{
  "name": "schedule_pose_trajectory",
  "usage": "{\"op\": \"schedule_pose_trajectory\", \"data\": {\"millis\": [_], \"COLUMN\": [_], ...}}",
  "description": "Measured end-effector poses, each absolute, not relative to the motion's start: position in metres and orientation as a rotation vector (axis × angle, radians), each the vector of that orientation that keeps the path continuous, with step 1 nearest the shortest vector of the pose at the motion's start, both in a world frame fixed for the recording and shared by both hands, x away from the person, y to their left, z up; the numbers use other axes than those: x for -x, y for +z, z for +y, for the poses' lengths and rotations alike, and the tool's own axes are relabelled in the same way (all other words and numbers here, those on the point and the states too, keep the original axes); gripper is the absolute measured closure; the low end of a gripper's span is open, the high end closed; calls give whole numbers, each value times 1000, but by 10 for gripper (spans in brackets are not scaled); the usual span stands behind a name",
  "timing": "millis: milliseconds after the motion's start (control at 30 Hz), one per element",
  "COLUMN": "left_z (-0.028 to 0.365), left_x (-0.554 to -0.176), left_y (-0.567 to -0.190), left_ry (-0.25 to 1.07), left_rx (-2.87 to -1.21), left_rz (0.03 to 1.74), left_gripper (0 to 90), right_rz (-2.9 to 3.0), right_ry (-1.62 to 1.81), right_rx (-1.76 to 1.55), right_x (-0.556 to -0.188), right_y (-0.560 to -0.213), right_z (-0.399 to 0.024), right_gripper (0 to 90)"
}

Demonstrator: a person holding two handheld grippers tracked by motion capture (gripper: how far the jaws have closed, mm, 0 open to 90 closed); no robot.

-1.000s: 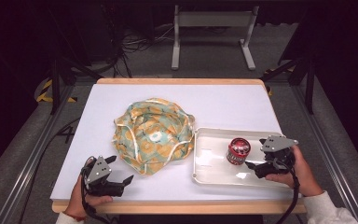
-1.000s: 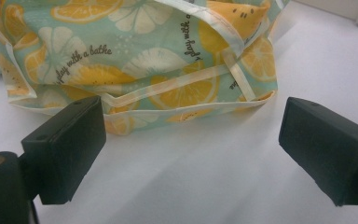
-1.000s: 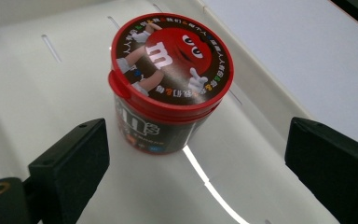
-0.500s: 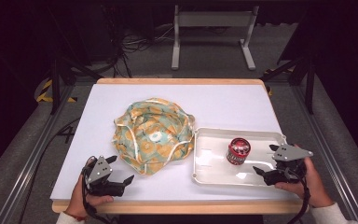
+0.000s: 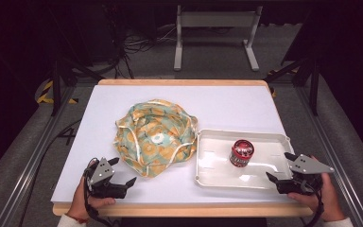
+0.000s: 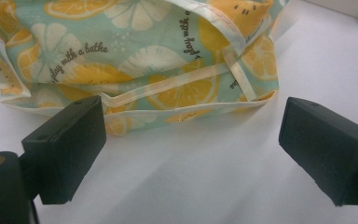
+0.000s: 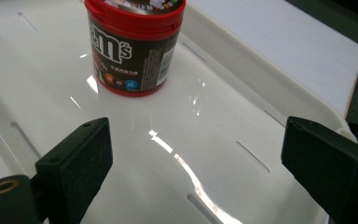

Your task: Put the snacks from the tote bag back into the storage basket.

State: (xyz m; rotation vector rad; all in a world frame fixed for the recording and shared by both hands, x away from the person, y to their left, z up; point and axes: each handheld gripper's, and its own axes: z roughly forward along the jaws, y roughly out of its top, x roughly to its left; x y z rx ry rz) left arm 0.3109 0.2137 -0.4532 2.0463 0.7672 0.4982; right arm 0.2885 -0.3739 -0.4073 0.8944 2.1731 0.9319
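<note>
High view: right gripper (image 5: 280, 172) jaws wide, just been closing, empty over tray (image 5: 212, 177); left gripper (image 5: 121, 171) jaws wide, empty.

A white-topped wooden-edged table (image 5: 227, 101) stands on grey carpeted floor (image 5: 208, 59); beyond it, a pale metal stand (image 5: 216, 28) and tangled black cables (image 5: 137, 45) sit in darkness.

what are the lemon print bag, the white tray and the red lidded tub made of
Teal bag with orange citrus print: looks like thin matte woven fabric, going by soft folds and stitched cream binding.
White rectangular tray: probably glossy hard plastic; sharp glare streaks, moulded slots.
Small round brown tub with red lid: seemingly smooth plastic with a printed label, faint sheen.
</note>
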Motion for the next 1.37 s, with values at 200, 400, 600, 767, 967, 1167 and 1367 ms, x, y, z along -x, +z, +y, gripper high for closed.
{"op": "schedule_pose_trajectory", "data": {"millis": [200, 400, 600, 767, 967, 1167, 1367], "left_z": [214, 212, 211, 211, 211, 212, 209], "left_x": [-312, -313, -317, -319, -318, -317, -319], "left_y": [-453, -453, -454, -454, -454, -454, -453], "left_ry": [501, 496, 498, 498, 500, 500, 498], "left_rx": [-2042, -2049, -2058, -2056, -2058, -2052, -2058], "left_rz": [770, 770, 767, 770, 773, 782, 778], "left_gripper": [79, 79, 79, 78, 78, 78, 77], "right_rz": [2143, 2086, 2089, 2100, 2123, 2122, 2123], "right_ry": [941, 961, 965, 976, 964, 983, 975], "right_rx": [-926, -967, -985, -988, -977, -970, -979], "right_x": [-278, -267, -266, -268, -269, -270, -269], "right_y": [-413, -416, -417, -419, -420, -419, -420], "right_z": [-384, -396, -402, -403, -400, -398, -398], "right_gripper": [86, 85, 85, 85, 85, 84, 88]}}
